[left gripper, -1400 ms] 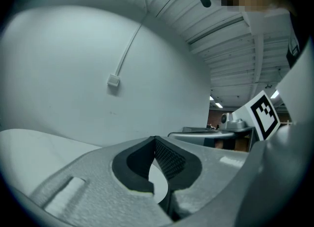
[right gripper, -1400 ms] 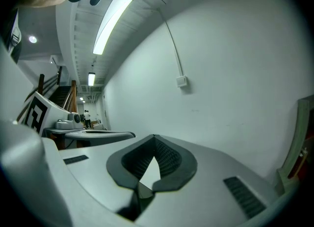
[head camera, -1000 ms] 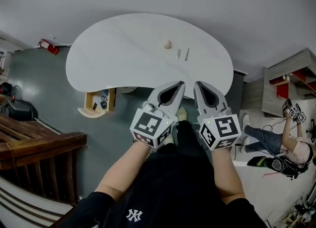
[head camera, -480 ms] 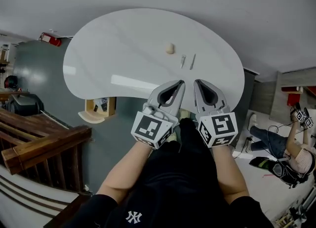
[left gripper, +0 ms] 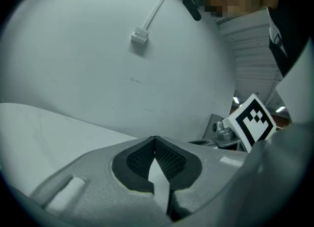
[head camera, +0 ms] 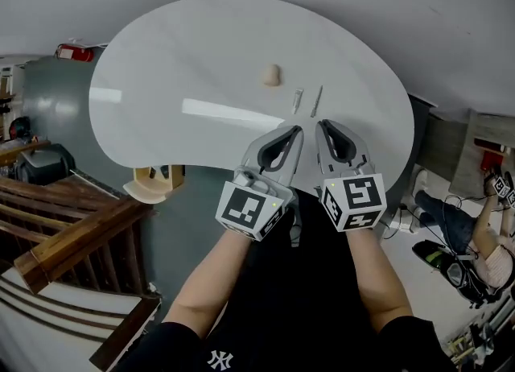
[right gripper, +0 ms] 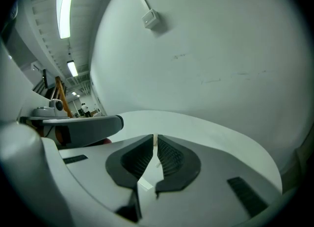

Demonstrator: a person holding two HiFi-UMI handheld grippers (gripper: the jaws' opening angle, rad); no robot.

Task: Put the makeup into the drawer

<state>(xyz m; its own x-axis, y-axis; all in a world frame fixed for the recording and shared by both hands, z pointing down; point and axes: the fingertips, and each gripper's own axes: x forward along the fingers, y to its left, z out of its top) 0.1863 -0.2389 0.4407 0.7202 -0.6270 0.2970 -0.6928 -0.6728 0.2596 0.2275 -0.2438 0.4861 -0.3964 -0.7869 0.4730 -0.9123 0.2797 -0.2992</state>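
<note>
A beige makeup sponge [head camera: 271,75] lies on the white kidney-shaped table [head camera: 177,72], with two thin makeup sticks [head camera: 297,101] [head camera: 316,101] just right of it. My left gripper [head camera: 296,130] [left gripper: 155,140] is shut and empty, its tips over the table's near edge below the sticks. Beside it, my right gripper [head camera: 322,125] [right gripper: 155,140] is shut but for a hairline slit, also empty. A wooden drawer unit [head camera: 153,183] shows under the table's left near edge.
A grey wall with a white plug box [left gripper: 140,36] and its cable stands behind the table. A wooden stair rail [head camera: 72,233] is at the left. Another person [head camera: 475,241] sits on the floor at the right.
Both grippers have moved forward and down, from in front of the table to over its near edge. The table looks larger and closer in the head view.
</note>
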